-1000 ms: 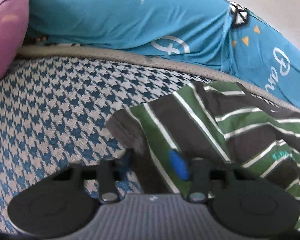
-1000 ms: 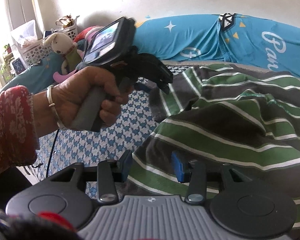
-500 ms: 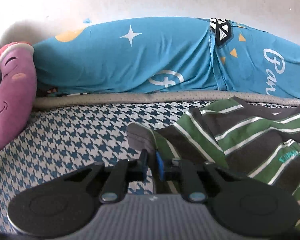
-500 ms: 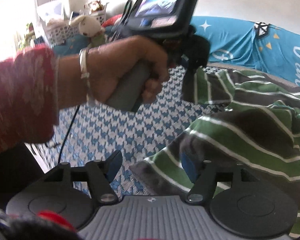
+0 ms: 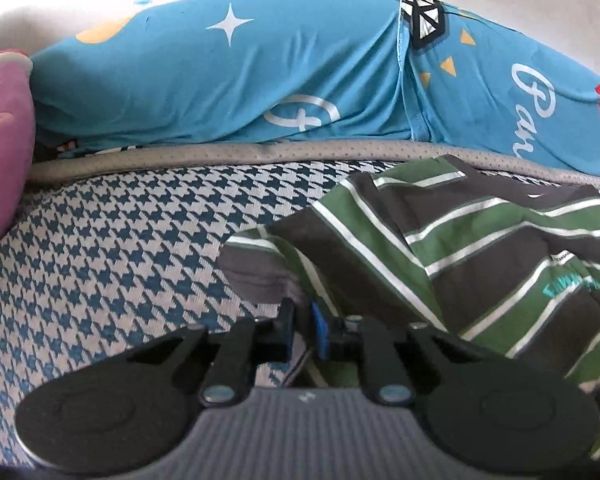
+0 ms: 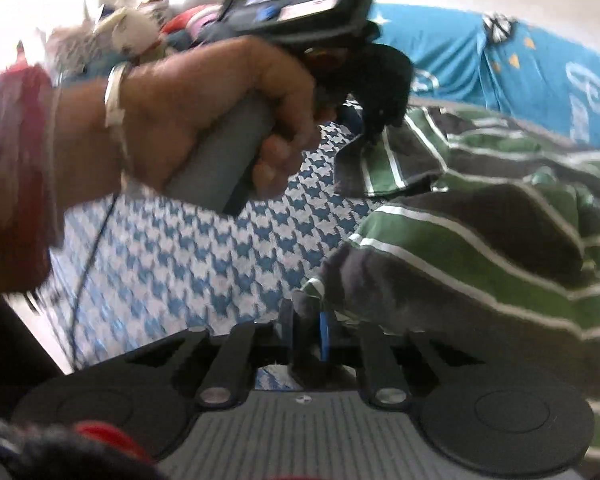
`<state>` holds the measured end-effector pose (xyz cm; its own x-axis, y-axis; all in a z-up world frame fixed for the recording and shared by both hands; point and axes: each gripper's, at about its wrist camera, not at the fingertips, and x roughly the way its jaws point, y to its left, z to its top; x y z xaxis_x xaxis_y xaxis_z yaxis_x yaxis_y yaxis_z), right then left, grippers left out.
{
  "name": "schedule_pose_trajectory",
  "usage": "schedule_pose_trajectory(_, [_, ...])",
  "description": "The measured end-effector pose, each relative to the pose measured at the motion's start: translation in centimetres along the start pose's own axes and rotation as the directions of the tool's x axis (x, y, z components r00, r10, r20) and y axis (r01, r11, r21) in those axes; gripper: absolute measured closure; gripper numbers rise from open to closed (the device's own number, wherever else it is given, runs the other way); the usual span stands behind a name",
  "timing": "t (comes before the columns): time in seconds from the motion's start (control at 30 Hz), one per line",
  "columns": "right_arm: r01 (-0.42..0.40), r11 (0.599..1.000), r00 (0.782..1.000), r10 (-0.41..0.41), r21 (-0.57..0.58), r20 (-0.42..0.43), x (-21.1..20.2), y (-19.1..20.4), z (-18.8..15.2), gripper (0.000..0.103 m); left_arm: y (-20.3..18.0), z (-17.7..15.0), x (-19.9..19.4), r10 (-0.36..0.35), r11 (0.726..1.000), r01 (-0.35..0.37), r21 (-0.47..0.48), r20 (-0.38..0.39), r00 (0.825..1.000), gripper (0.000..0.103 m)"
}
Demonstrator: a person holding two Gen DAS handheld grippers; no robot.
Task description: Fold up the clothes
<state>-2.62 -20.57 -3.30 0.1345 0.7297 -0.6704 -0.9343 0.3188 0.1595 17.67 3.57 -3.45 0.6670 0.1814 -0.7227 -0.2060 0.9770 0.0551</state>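
Note:
A green, grey and white striped shirt lies crumpled on the blue-and-white houndstooth bed cover. My left gripper is shut on a grey edge of the shirt, lifting it off the cover. In the right wrist view the striped shirt fills the right side, and my right gripper is shut on a grey corner of it. The left gripper, held by a person's hand, pinches another shirt edge further back.
A blue patterned bolster runs along the wall behind the bed. A purple plush toy sits at the far left. Soft toys and baskets crowd the back left. A red patterned sleeve is at the left.
Both grippers were open a second ago. The left one shut on the shirt edge first and lifted it; the right one has now shut on the shirt's near corner.

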Motion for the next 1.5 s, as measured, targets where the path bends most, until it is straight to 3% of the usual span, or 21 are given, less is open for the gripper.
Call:
schedule_pose_trajectory(0.17, [-0.171,0.985,0.983,0.169,0.032,0.071,-1.5,0.6,1.3,0.091,0.7,0.6,-0.9,0.077,0.997,-0.076,-0.013,0.059,0.995,0.094])
schedule_pose_trajectory(0.37, [-0.354,0.935,0.927,0.353,-0.015,0.124,-2.4,2.9,2.9,0.091,3.8,2.4,-3.8,0.146,0.988,-0.137,-0.071,0.145,0.979,0.094])
schedule_pose_trajectory(0.5, [-0.445,0.892,0.887,0.451,-0.077,0.1,-2.3,4.9,3.4,0.084,5.9,3.0,-4.5,0.181,0.979,-0.166,-0.115,0.142,0.973,0.092])
schedule_pose_trajectory(0.57, [-0.461,0.878,0.879,0.471,-0.129,0.066,-2.1,5.9,3.4,0.084,6.8,3.0,-4.7,0.193,0.975,-0.175,-0.137,0.131,0.972,0.087])
schedule_pose_trajectory(0.6, [-0.464,0.873,0.878,0.476,-0.152,0.051,-2.1,6.3,3.4,0.079,7.2,2.9,-4.8,0.198,0.973,-0.179,-0.148,0.125,0.972,0.081])
schedule_pose_trajectory(0.67, [-0.46,0.872,0.881,0.472,-0.168,0.034,-2.0,6.5,3.4,0.071,7.8,3.0,-5.3,0.215,0.967,-0.193,-0.165,0.13,0.968,0.073])
schedule_pose_trajectory(0.77, [-0.454,0.878,0.886,0.463,-0.151,0.029,-2.1,5.8,3.5,0.068,8.3,3.0,-6.2,0.201,0.968,-0.174,-0.181,0.142,0.969,0.069])
schedule_pose_trajectory(0.93, [-0.375,0.919,0.922,0.383,-0.124,0.052,-2.4,4.2,4.0,0.064,7.8,2.8,-7.7,0.138,0.976,-0.11,-0.189,0.147,0.979,0.066])
schedule_pose_trajectory(1.07, [-0.292,0.952,0.951,0.299,-0.09,0.076,-2.8,2.4,4.6,0.064,6.5,2.2,-9.1,0.074,0.981,-0.047,-0.186,0.143,0.987,0.054])
schedule_pose_trajectory(1.17, [-0.216,0.975,0.971,0.22,-0.05,0.095,-3.5,0.6,5.2,0.064,5.4,1.8,-10.1,0.025,0.983,0.001,-0.183,0.141,0.99,0.052])
schedule_pose_trajectory(1.37, [-0.106,0.993,0.987,0.099,0.046,0.129,-5.0,-3.7,6.2,0.064,2.5,1.0,-11.5,-0.05,0.987,0.069,-0.143,0.133,0.99,0.047])
schedule_pose_trajectory(1.5, [-0.045,0.997,0.991,0.036,0.064,0.129,-5.9,-5.8,6.9,0.064,0.9,0.2,-11.7,-0.057,0.99,0.071,-0.119,0.116,0.992,0.03])
